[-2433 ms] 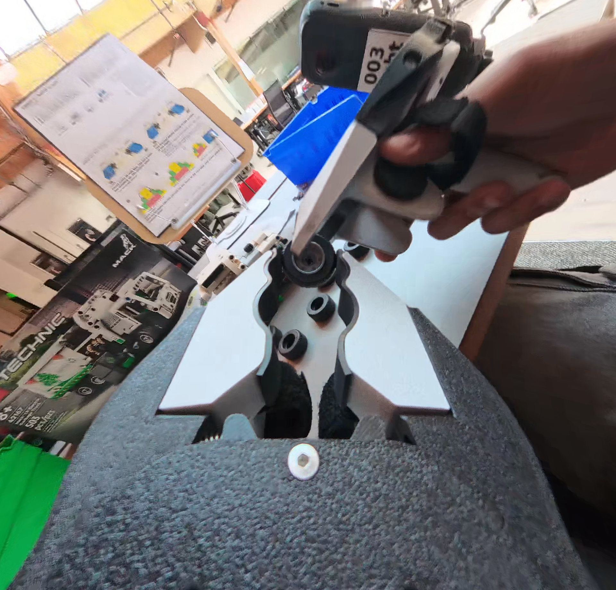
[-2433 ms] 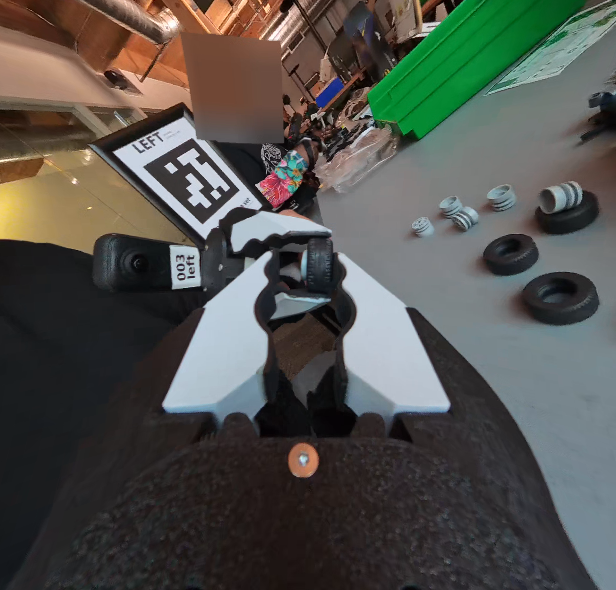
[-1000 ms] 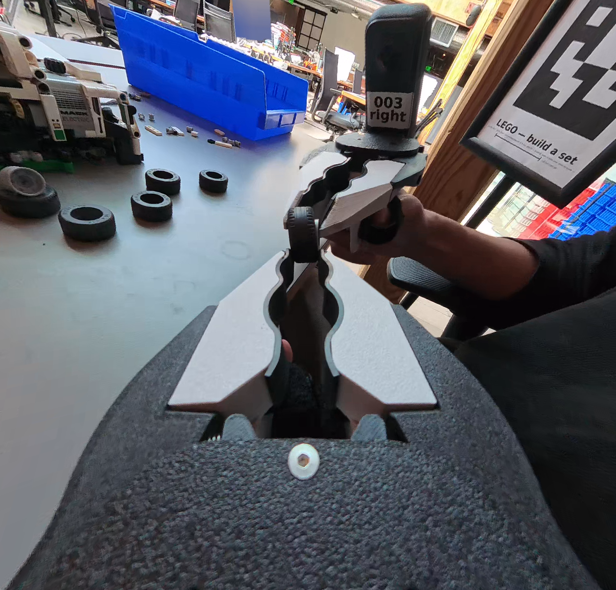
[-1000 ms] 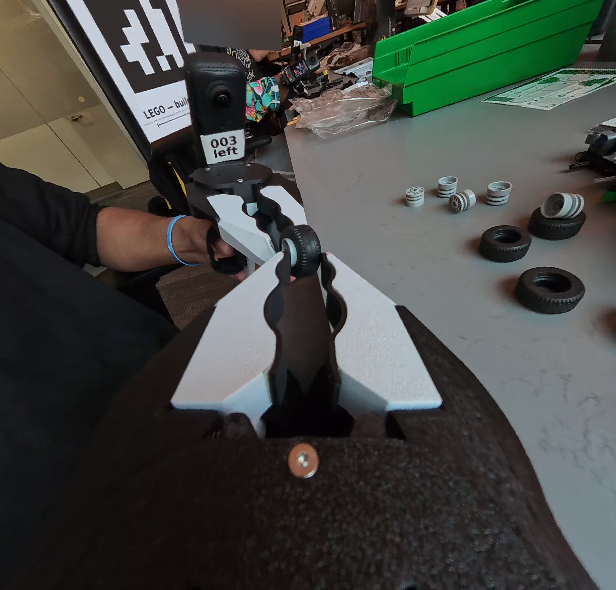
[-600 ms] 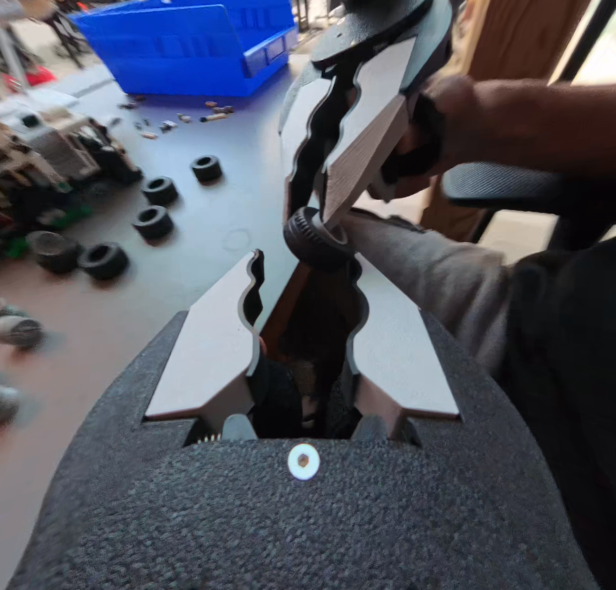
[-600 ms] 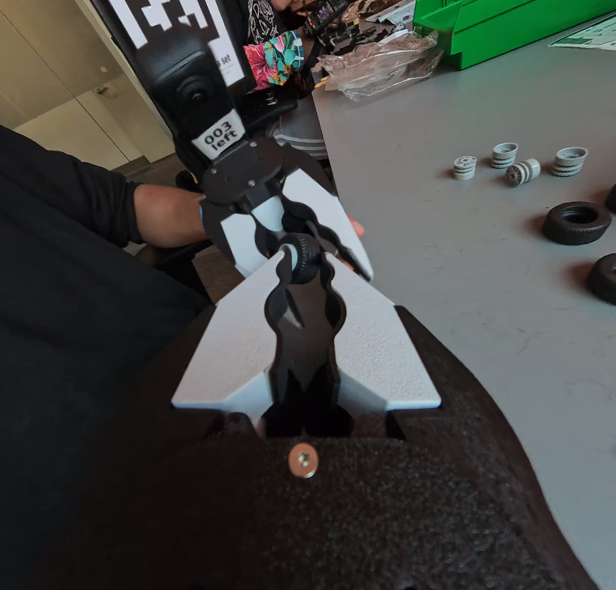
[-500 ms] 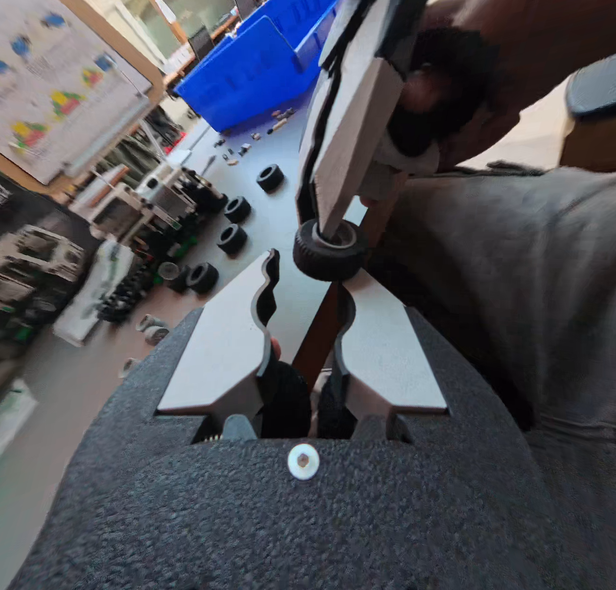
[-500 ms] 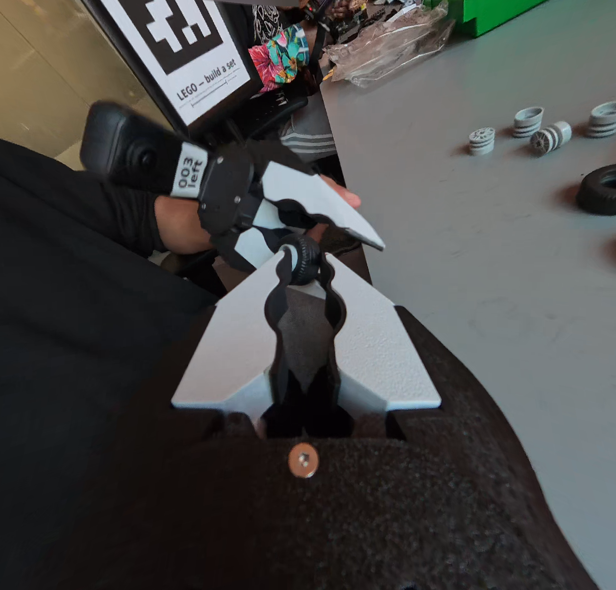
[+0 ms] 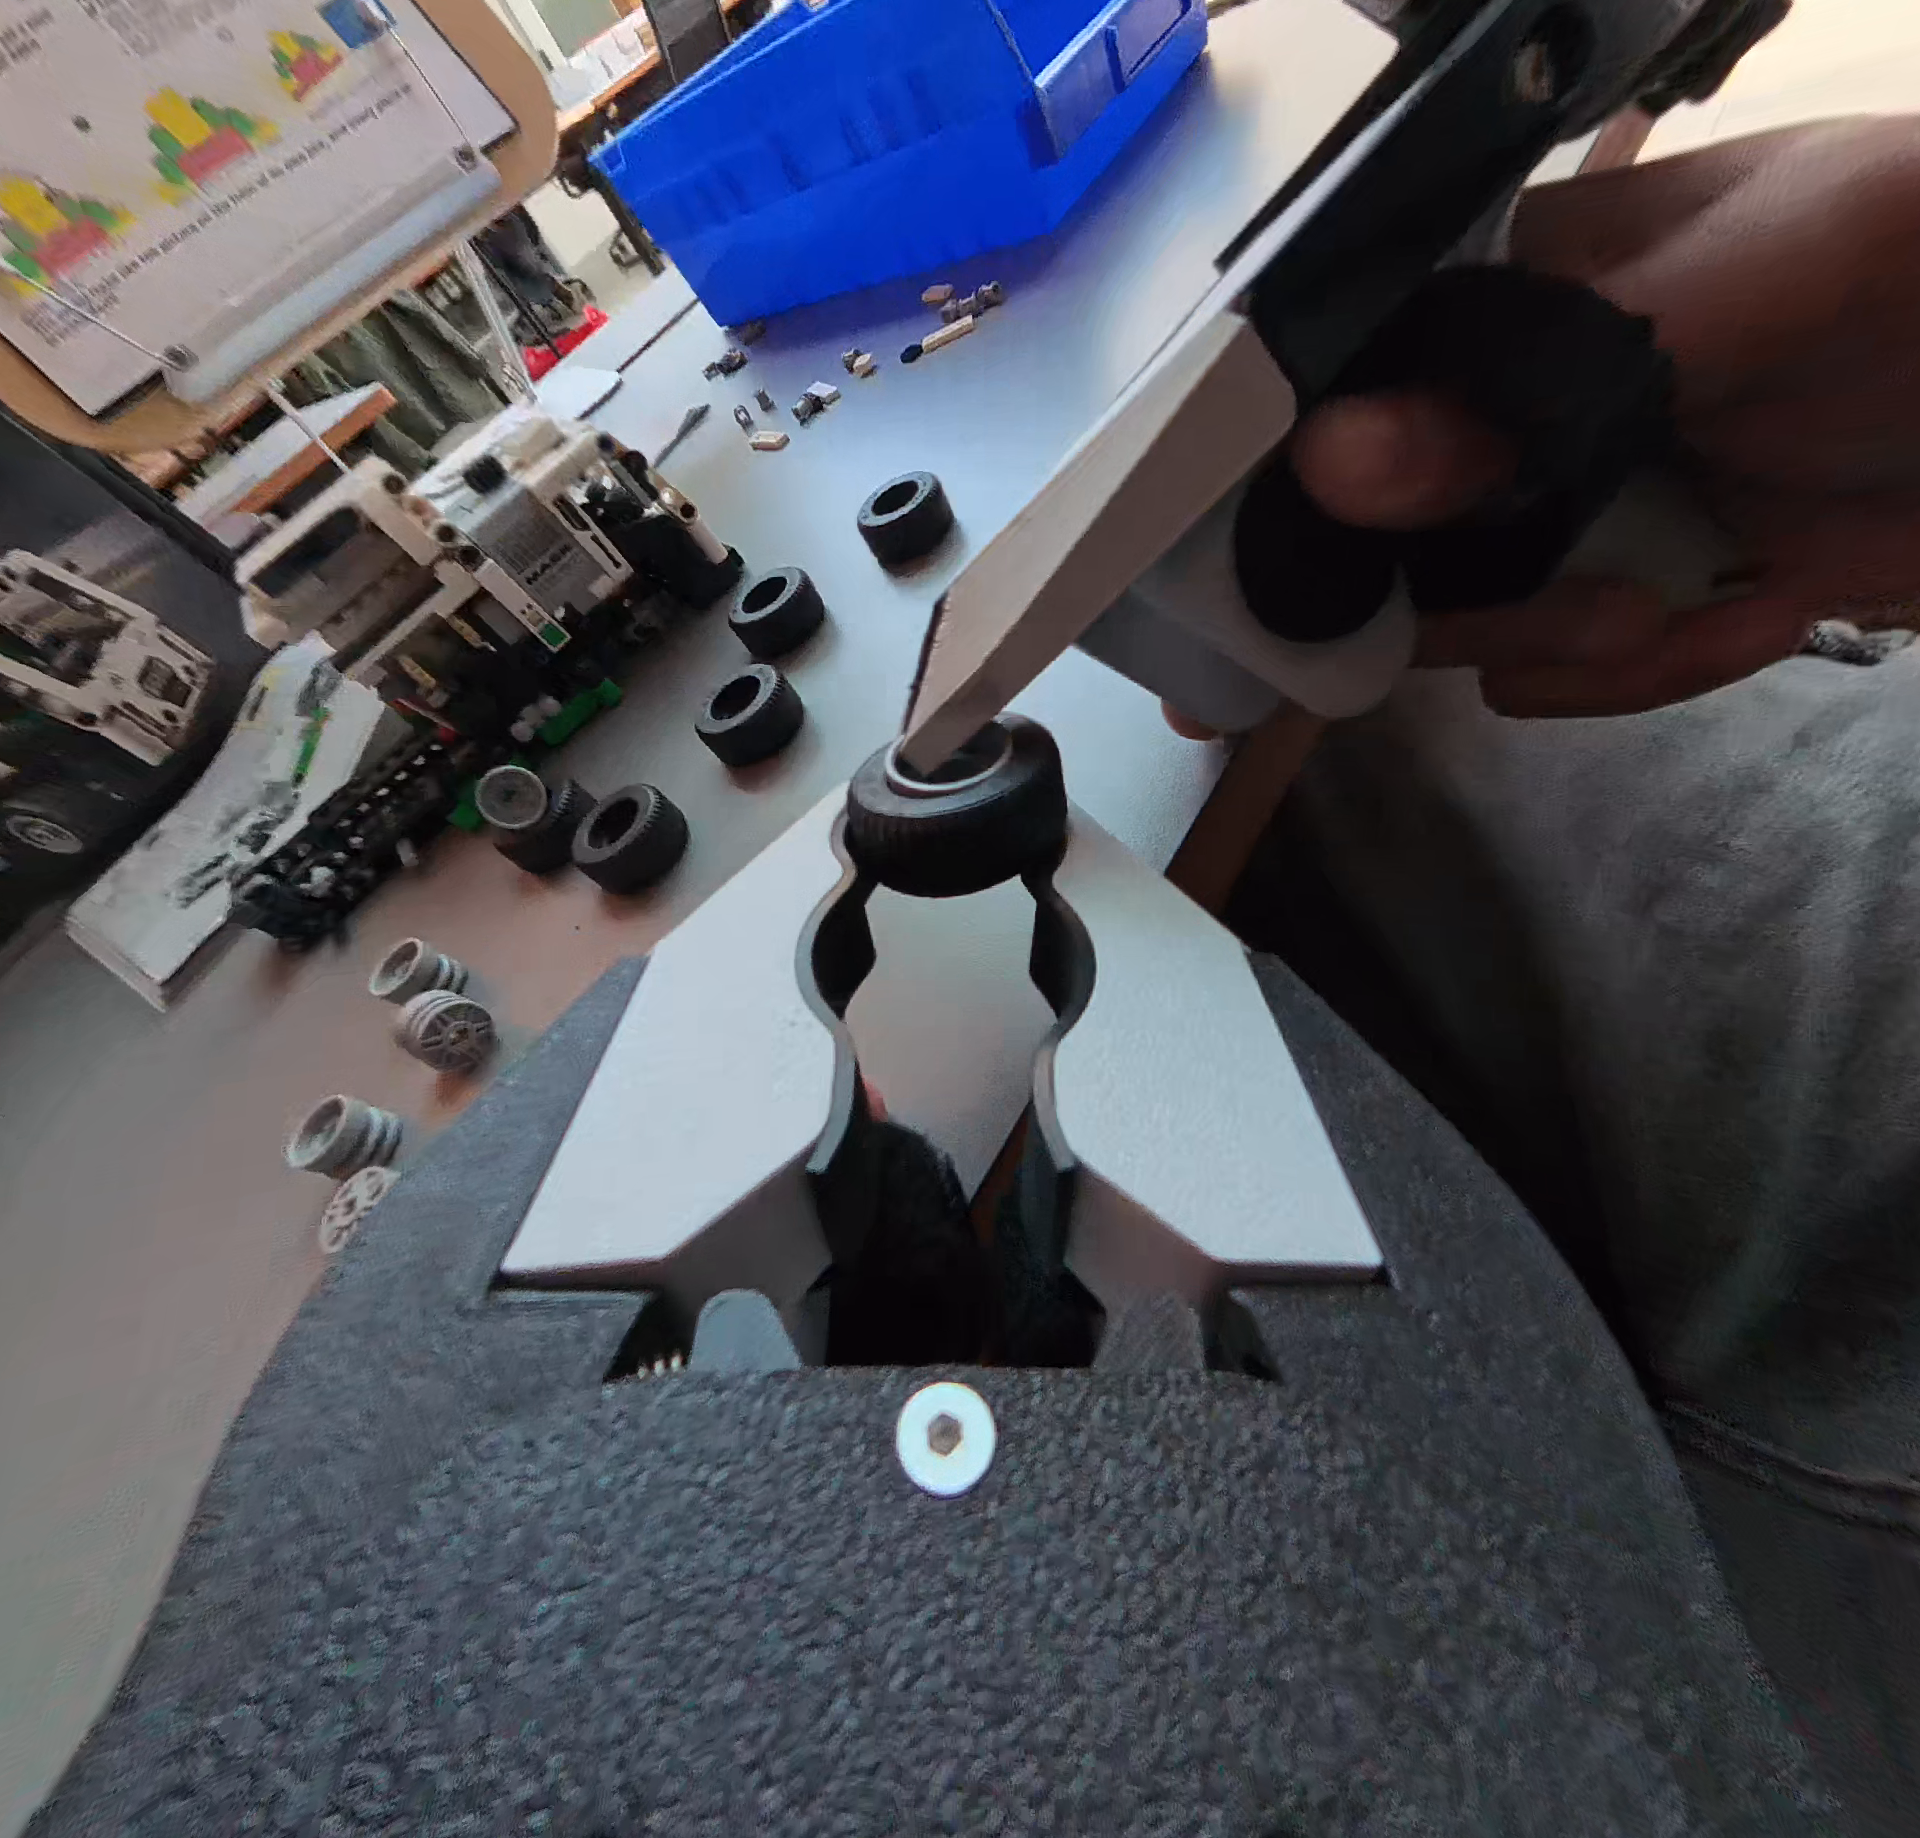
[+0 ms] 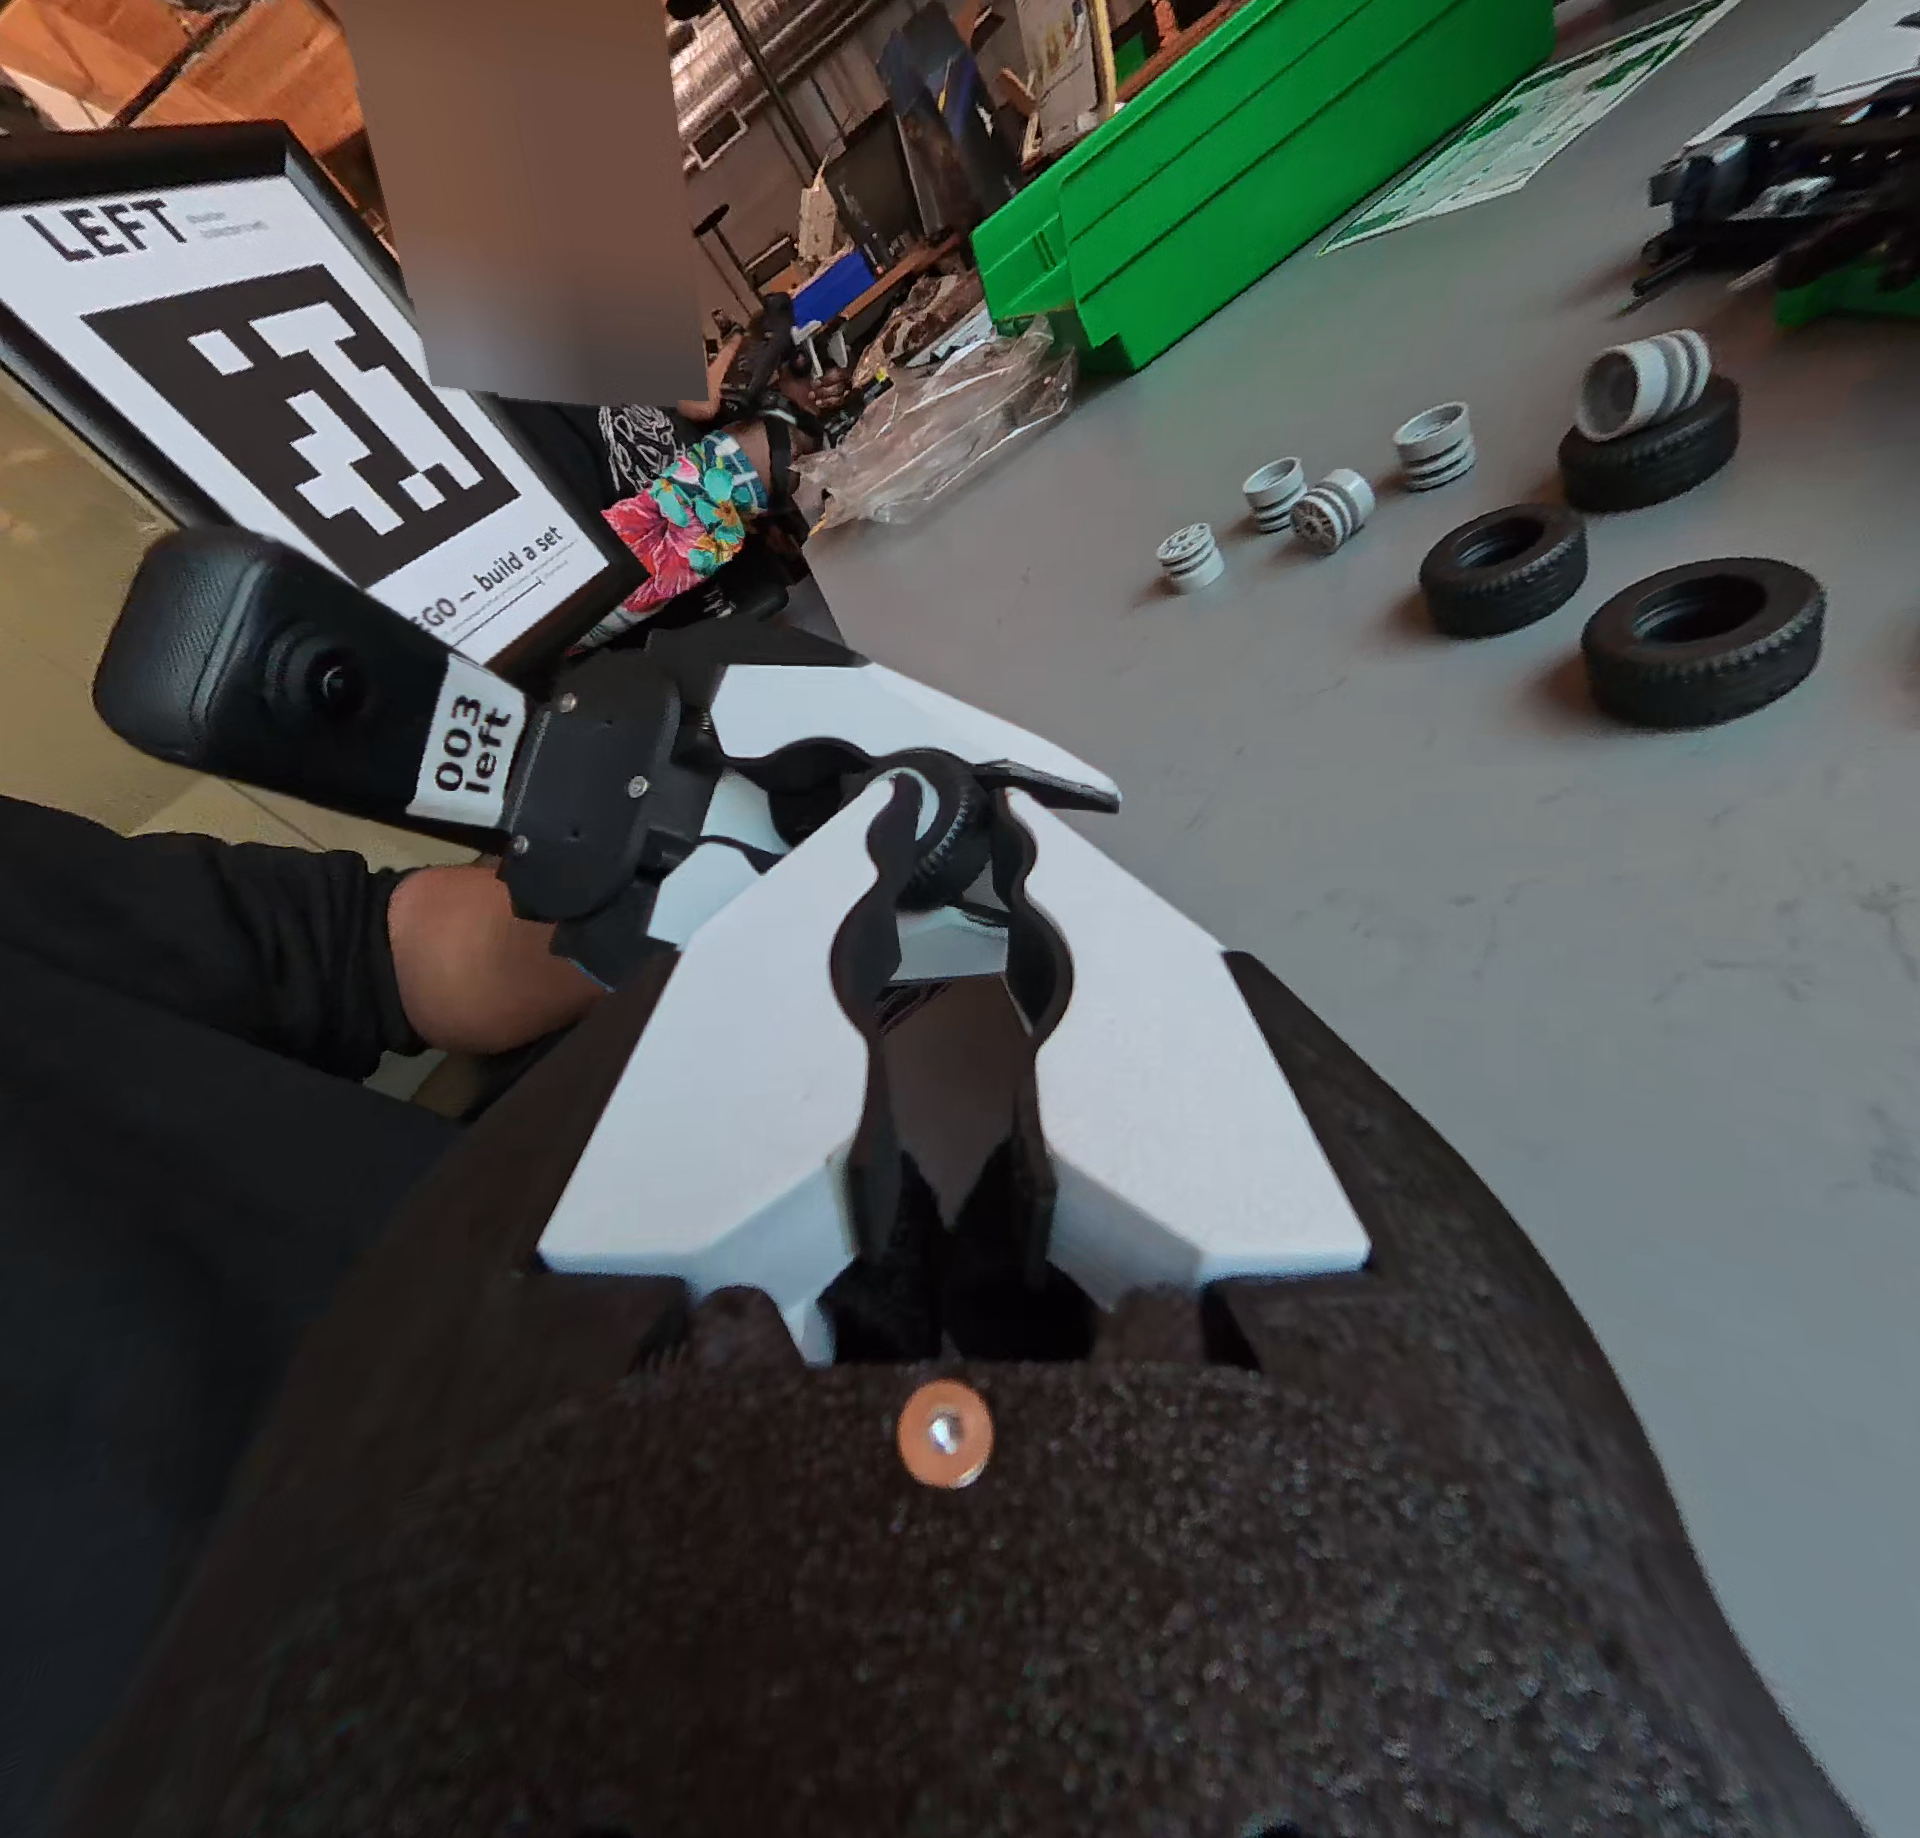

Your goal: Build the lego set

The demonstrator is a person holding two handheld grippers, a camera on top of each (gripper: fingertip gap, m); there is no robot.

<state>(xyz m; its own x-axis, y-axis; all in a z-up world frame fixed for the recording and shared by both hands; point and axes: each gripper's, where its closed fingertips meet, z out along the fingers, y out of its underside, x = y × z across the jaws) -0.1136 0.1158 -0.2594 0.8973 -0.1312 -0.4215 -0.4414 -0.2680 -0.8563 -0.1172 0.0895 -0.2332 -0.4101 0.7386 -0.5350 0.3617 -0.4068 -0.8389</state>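
On the grey table (image 9: 166, 1217) at the left lie loose grey rims (image 9: 447, 1030) and spare black tyres (image 9: 631, 838) beside the part-built truck (image 9: 457, 562). At centre, past the table's near edge, the left gripper (image 9: 956, 843) is clenched around a black tyre (image 9: 956, 832) with a pale rim (image 9: 945, 765) seated in it. From the right, the right gripper (image 10: 940, 801) presses a fingertip (image 9: 935, 728) into that rim, its jaws narrowly parted and grasping nothing that I can see. An off-centre push could likely cock the rim or squirt the tyre from the grip and off the table edge.
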